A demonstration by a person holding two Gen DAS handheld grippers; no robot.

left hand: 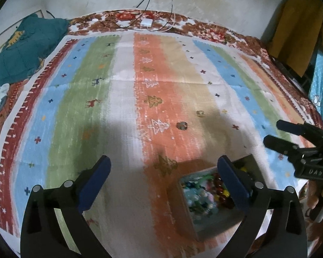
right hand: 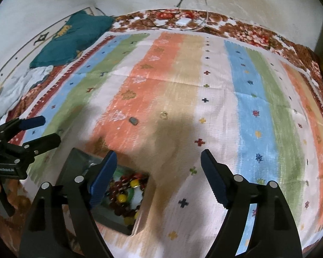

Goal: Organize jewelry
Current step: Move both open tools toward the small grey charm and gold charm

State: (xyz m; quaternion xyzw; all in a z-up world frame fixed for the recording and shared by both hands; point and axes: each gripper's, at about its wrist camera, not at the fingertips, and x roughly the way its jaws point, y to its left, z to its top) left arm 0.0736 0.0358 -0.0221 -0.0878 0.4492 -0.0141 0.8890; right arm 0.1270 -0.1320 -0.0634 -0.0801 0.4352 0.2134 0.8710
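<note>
Hovering over the striped mat [left hand: 122, 107], your left gripper [left hand: 163, 178] stands with jaws wide apart and nothing between them; its right finger crosses the box [left hand: 206, 221] of beads [left hand: 204, 191]. Two loose pieces lie farther out on the mat: a dark one [left hand: 181, 126] on the orange stripe and a pale ring [left hand: 200, 113] just right of it. Your right gripper [right hand: 159, 176] is likewise spread and empty, the box under its left finger. Both pieces look small, light and hard, likely to skid on the weave; pinch each across its width. Blur hides what the dark piece is, and the beads are partly covered by fingers.
</note>
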